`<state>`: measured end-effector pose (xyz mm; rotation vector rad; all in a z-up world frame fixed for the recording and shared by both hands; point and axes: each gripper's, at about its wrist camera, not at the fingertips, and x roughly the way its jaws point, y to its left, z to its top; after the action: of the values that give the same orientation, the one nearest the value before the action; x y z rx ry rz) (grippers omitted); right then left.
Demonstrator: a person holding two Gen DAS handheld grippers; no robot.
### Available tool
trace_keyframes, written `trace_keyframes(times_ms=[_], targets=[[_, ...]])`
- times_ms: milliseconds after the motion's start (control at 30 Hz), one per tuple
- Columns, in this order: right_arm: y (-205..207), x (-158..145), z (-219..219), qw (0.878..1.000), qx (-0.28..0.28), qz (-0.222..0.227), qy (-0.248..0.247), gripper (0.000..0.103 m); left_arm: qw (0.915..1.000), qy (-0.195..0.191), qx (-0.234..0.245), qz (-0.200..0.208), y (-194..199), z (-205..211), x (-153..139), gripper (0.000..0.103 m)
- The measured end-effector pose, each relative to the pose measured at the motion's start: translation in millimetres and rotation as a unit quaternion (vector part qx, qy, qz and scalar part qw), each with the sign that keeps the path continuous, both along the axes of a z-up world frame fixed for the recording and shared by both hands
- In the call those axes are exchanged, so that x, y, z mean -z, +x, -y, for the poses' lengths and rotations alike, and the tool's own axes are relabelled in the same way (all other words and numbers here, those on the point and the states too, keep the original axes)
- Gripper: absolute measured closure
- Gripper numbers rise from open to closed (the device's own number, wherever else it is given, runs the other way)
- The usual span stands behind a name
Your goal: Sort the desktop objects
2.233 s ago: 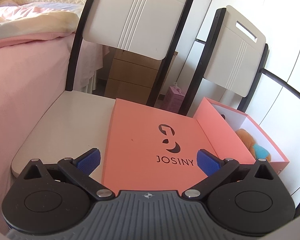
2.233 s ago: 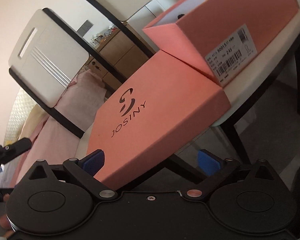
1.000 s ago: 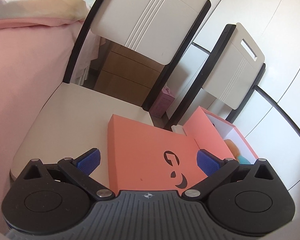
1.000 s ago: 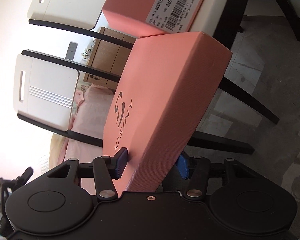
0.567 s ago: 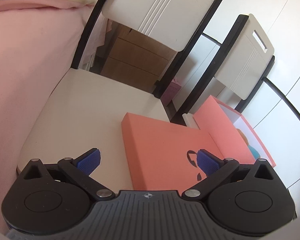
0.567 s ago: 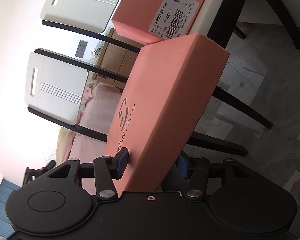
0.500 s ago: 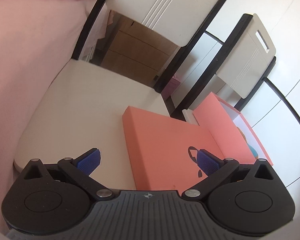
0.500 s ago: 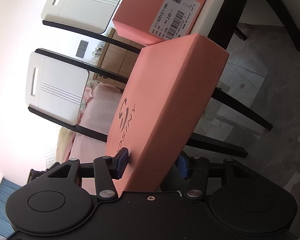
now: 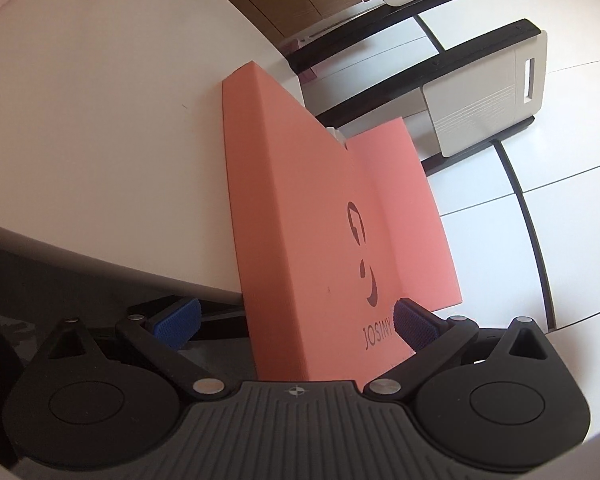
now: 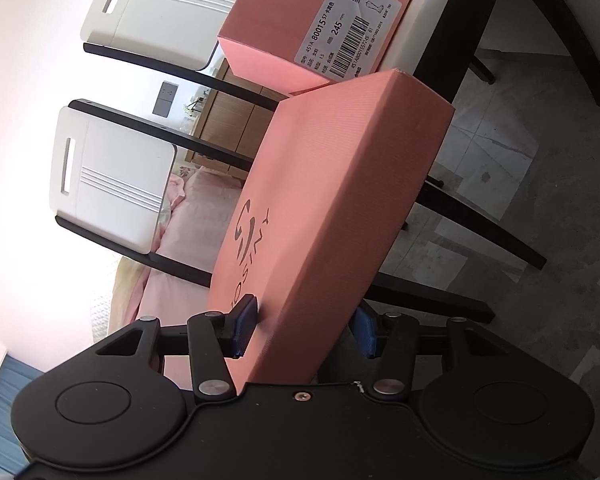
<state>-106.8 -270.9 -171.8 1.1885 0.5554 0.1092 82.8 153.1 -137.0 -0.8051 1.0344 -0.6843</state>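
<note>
Two white chairs [image 10: 112, 184] carry the box [image 10: 324, 20]. Its lid [image 10: 328, 216] overhangs a seat's front edge, pinched by the right gripper [image 10: 304, 330]; left gripper [image 9: 296, 320] straddles it, spread. A thin rim grip could let the lid swing off.

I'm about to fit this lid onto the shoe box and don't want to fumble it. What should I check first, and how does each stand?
1. Right gripper clamped on the lid: ok.
2. Left gripper open around the lid's edge, not yet gripping: ok.
3. Lid level: not ok, tilted.
4. Lid lined up over the box: not ok, still beside it.
5. Box contents below the rim: cannot tell.
</note>
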Motion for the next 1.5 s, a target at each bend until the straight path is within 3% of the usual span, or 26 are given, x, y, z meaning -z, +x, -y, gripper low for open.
trace_keyframes(times_ms=[467, 933, 1133, 1233, 1500], targets=[[5, 2, -16, 0.999, -0.049, 0.014, -0.006, 0.051, 0.9986, -0.02, 0.047, -0.008, 11, 0, 13, 0.0], [2, -1, -21, 0.998, -0.056, 0.021, -0.024, 0.045, 0.9978, -0.022, 0.052, -0.033, 16, 9, 22, 0.001], [-2, 3, -15, 0.999, -0.029, 0.006, -0.016, 0.034, 0.9969, -0.049, 0.029, -0.053, 18, 2, 33, 0.014], [-6, 1, -7, 1.0, 0.0, 0.005, -0.029, 0.027, 0.9962, -0.061, 0.026, -0.056, 19, 2, 35, 0.015], [-16, -10, 18, 0.993, 0.094, 0.01, -0.071, 0.029, 0.9961, -0.058, 0.027, -0.061, 21, 5, 40, 0.018]])
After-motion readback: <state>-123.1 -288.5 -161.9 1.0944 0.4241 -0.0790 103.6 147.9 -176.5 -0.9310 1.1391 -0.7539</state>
